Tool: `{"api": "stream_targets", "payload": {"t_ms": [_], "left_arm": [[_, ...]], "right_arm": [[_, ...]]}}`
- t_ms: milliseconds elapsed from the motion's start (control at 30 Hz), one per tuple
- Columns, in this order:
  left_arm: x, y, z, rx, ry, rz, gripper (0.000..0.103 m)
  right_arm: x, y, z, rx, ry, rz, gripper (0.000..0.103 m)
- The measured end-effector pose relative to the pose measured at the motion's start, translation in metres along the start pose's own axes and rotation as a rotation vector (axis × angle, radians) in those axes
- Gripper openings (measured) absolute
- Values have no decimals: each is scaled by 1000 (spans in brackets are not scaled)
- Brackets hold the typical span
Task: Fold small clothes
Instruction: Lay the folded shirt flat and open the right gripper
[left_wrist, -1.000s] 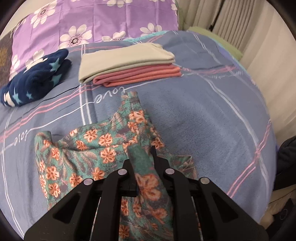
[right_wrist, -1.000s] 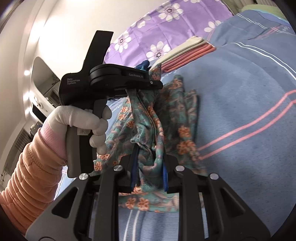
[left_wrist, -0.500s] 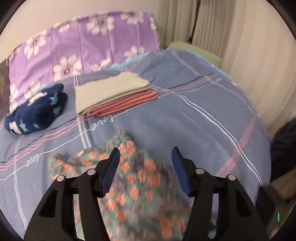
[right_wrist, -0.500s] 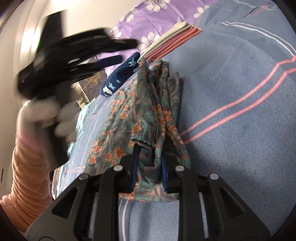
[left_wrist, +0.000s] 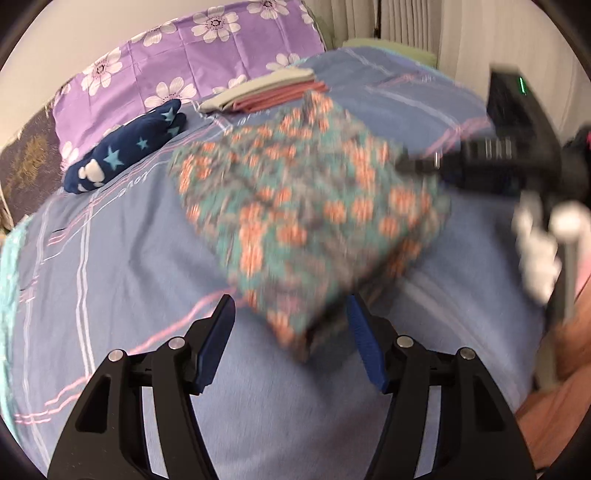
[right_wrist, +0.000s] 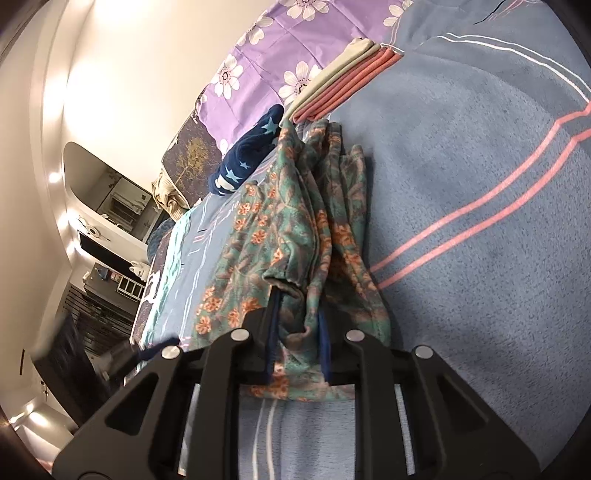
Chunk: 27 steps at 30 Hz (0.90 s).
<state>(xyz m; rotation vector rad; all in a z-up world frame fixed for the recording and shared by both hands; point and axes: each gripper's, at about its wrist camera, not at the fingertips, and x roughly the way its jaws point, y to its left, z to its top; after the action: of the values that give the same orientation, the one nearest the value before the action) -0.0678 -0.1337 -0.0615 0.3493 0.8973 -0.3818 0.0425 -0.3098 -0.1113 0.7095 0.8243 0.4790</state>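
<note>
A teal garment with orange flowers (left_wrist: 306, 210) lies bunched on the blue bedspread (left_wrist: 110, 280), blurred in the left wrist view. My left gripper (left_wrist: 291, 314) is open and empty, just in front of the garment's near corner. My right gripper (right_wrist: 297, 321) is shut on a gathered edge of the floral garment (right_wrist: 280, 229); it also shows at the right of the left wrist view (left_wrist: 491, 162), with a white-gloved hand.
A folded stack of beige and pink clothes (left_wrist: 266, 90) lies at the back of the bed, also in the right wrist view (right_wrist: 343, 74). A navy star-patterned item (left_wrist: 125, 151) lies left of it. A purple flowered pillow (left_wrist: 177, 59) stands behind.
My left gripper let go of the floral garment, opened, and swung round to the garment's near corner. The right gripper kept its hold on the garment.
</note>
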Motion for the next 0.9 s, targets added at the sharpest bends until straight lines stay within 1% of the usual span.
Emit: {"api": "stream_targets", "payload": {"t_ms": [67,100,167,200,300,333,367,400,433,467,500,567,600,667,767,833,900], "left_arm": [[6,0,-7,9,12,39,63],[11,1,-10,11,17,87,63],[17,3,-10,8,10,153,63],[18,4,-9,1,5,162,63],[17,9,-6,-42,-15,139,63],[17,9,-6,-39,-17,143,62],[17,10,-7,-32,-12,151,61],[19,11,-9,-26,-3,154,55],[20,11,-10,-28,4,148,52],[20,12,-12,-36,7,141,51],[21,14,-15,-52,10,132,50],[22,16,-16,-78,11,115,49],[21,16,-16,-84,11,110,48],[19,15,-15,-78,7,105,47],[19,16,-16,-74,5,106,47],[21,17,-16,-91,12,95,47],[23,17,-17,-97,18,89,47]], "right_arm": [[-3,3,2,-2,-6,3,16],[-5,5,4,-2,-10,9,14],[-13,11,5,-4,-30,29,11],[-19,14,5,-2,-47,43,9],[-35,11,6,33,-79,92,8],[-35,10,8,41,-79,85,8],[-37,4,7,47,-74,56,8],[-37,-3,5,55,-64,30,8],[-34,-9,4,69,-49,18,9],[-30,-17,1,97,-23,6,14],[-28,-22,-1,114,-10,-13,17],[-30,-28,-4,116,-13,-37,18],[-33,-29,-5,107,-23,-42,20],[-40,-29,-5,71,-39,-59,20],[-49,-25,-8,-22,-44,-108,20],[-53,-24,-13,-84,-31,-144,20],[-54,-27,-20,-137,6,-160,20]]}}
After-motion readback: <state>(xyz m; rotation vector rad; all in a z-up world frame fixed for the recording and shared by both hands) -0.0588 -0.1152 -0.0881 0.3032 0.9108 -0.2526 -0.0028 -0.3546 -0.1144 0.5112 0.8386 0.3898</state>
